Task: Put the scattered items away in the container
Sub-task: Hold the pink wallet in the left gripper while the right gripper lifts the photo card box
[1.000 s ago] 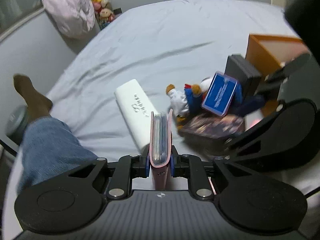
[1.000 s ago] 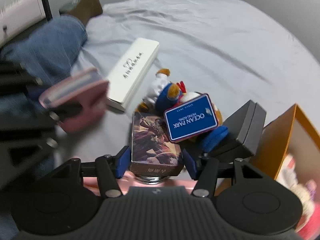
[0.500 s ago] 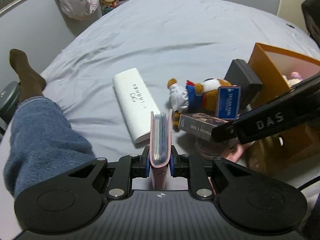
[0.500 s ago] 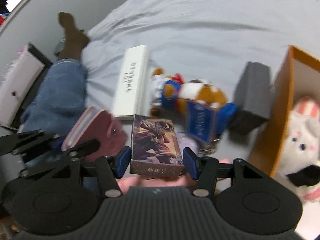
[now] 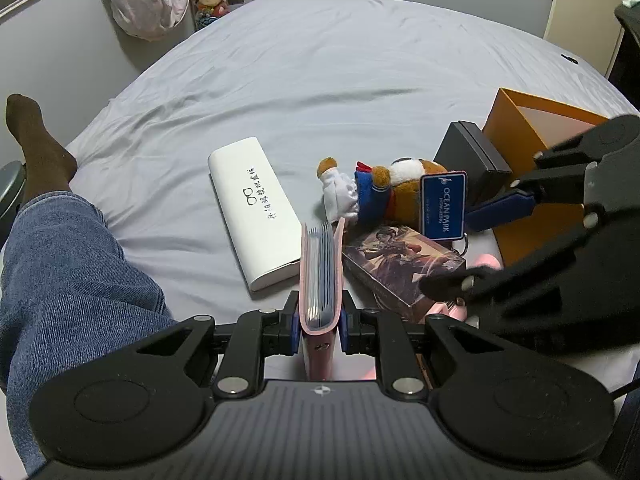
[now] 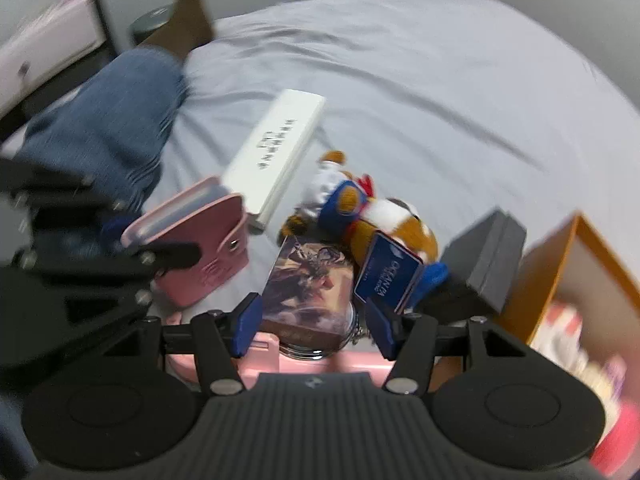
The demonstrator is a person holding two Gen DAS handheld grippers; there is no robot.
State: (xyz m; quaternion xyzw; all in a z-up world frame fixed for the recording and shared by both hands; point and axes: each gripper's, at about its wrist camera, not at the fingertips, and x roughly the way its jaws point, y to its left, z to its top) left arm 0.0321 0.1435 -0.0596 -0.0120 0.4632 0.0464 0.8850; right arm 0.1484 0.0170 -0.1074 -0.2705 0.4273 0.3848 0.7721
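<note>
Scattered items lie on a grey bedsheet (image 5: 320,72), grouped beside the orange box (image 5: 516,132), which stands open at the right edge of the bed. Black case (image 5: 472,152) touching the box's near wall. Plush toy (image 5: 384,192) just left of the black case, lying on its side, a blue tag (image 5: 443,204) reading "OCEAN PARK" leaning against it. White case (image 5: 256,208) further left of the toy, flat, printed with a glasses mark. Left gripper (image 5: 319,320) pinching a pink card holder (image 5: 320,280) edge-up, both blue pads pressed on its covers, well left of the box. Right gripper (image 6: 312,320) around a picture box (image 6: 310,284), nearer the orange box than the card holder; left pad touching its side, a small gap showing at the right pad, so a firm pinch cannot be told. Something pink and a round glassy object lie under the picture box, unclear. Pale soft things show inside the orange box, blurred. Person's jeans leg (image 5: 68,264) and dark sock (image 5: 34,140) rest on the bed, far from the box.
</note>
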